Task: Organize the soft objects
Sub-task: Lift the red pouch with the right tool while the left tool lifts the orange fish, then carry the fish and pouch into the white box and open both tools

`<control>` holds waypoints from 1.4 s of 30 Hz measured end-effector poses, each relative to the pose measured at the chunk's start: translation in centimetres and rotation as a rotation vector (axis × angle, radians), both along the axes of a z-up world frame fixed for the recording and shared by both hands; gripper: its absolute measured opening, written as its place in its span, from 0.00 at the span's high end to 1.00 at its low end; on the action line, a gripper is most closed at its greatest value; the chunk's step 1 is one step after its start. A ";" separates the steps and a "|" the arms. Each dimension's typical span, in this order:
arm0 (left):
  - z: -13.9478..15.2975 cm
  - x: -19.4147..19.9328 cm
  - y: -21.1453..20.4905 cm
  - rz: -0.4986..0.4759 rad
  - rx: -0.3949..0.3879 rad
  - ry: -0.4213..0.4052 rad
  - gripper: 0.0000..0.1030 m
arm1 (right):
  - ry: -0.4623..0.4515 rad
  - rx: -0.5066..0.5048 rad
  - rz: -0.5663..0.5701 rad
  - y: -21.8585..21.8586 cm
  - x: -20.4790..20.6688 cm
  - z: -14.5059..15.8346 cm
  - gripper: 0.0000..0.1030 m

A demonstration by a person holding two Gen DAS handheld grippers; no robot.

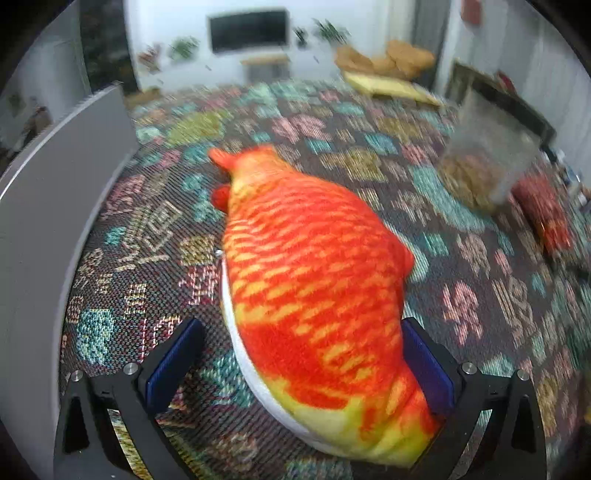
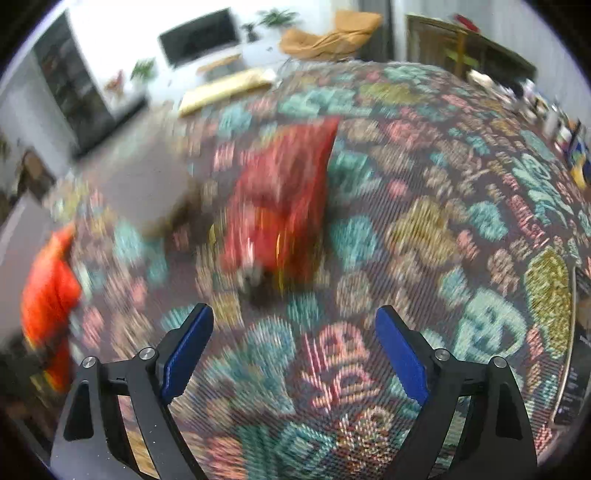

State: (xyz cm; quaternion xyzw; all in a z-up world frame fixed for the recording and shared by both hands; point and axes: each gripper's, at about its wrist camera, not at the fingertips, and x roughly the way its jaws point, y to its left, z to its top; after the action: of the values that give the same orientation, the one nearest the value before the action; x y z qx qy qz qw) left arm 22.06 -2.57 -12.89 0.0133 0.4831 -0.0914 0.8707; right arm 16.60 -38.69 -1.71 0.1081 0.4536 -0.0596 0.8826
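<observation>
Between the two blue-padded fingers of the left gripper [image 1: 303,365] lies one orange plush fish [image 1: 314,280], striped in yellow with a white underside; its near end sits in the gap, close against the right finger [image 1: 428,369], while the left finger stands apart from it, so the fingers are spread and not pinching it. The fish rests on a patterned carpet [image 1: 480,295] of teal, pink and olive motifs on a dark ground, its far end pointing away from the camera. Just to the left of it rises one grey panel [image 1: 55,221], curved by the lens. To the right, blurred, sit one translucent container [image 1: 491,162] and, beside it, one red soft object [image 1: 543,214]. From the right wrist view, the right gripper [image 2: 295,354] hovers over the same carpet with its two fingers spread wide and nothing between them. Ahead of it lies the red soft object [image 2: 284,199], badly smeared by motion blur, so its details cannot be told. At the left edge of that view the orange fish [image 2: 48,295] appears again. One dark screen [image 2: 199,35] hangs on the far wall.
</observation>
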 end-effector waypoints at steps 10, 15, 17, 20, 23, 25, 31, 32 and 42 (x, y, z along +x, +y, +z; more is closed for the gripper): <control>0.4 1.4 -1.9 -0.083 0.116 0.078 0.09 | 0.121 -0.093 0.045 2.6 7.9 -1.6 0.79; 2.2 0.1 -0.4 -0.072 -0.055 0.002 0.59 | 0.002 -0.060 0.069 1.5 3.2 1.6 0.81; 3.8 -1.0 0.6 -0.075 -0.173 -0.017 0.60 | -0.052 -0.044 0.101 1.8 1.1 3.7 0.81; 7.2 -3.5 2.4 -0.078 -0.307 -0.066 0.60 | -0.133 -0.020 0.178 3.8 -2.3 7.6 0.81; 11.7 -6.3 5.8 -0.074 -0.397 -0.130 0.60 | -0.184 0.025 0.268 7.4 -4.3 11.1 0.81; 14.5 -8.1 8.8 -0.054 -0.399 -0.177 0.60 | -0.204 0.045 0.341 10.6 -5.0 13.1 0.81; 19.8 -12.7 21.4 0.146 -0.170 -0.281 0.55 | -0.254 0.214 0.644 25.5 -6.7 17.6 0.81; 19.9 -13.3 23.1 0.183 -0.124 -0.283 0.55 | -0.246 0.252 0.697 28.4 -6.7 17.8 0.81; 15.2 -16.2 31.3 0.485 0.130 -0.199 0.17 | -0.035 0.519 0.896 45.0 -4.9 11.6 0.24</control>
State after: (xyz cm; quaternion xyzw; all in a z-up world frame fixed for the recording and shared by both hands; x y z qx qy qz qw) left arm 5.89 28.77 2.33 -0.0379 0.3890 0.1528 0.9077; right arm 11.67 6.34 9.93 0.1198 0.4404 0.4406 0.7731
